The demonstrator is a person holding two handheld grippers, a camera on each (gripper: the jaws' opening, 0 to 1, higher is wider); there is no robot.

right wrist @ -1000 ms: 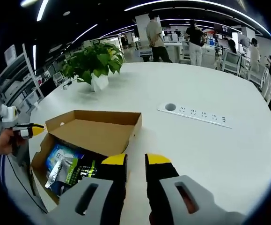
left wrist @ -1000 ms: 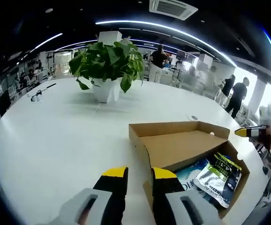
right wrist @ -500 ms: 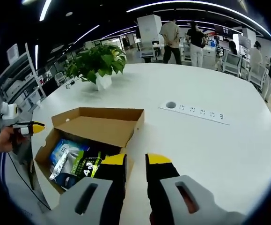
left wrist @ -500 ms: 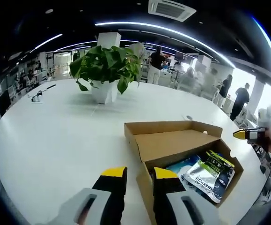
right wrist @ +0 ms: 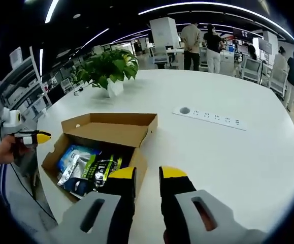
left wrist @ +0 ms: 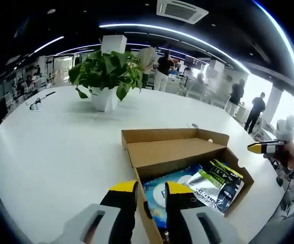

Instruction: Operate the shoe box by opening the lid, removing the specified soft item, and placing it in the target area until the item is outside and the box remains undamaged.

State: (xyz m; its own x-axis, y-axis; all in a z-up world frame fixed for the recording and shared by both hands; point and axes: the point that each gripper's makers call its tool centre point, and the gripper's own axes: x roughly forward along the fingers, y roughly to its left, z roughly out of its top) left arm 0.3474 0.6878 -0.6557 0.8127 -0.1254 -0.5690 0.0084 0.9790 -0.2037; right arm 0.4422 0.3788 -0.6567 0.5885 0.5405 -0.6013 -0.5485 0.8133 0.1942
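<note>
the shoe box (left wrist: pixel 185 152) sits open on the white table (left wrist: pixel 55 142), packets (right wrist: pixel 88 168) inside. the left gripper (left wrist: pixel 151 190) and right gripper (right wrist: pixel 148 175) hover near it, jaws slightly apart, holding nothing.

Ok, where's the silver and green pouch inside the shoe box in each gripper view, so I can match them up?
Left gripper view: the silver and green pouch lies in the right half of the open shoe box, right of the blue pack.
Right gripper view: the pouch lies in the box just left of the right gripper.
Shared landmark: the potted plant on the white table.
</note>
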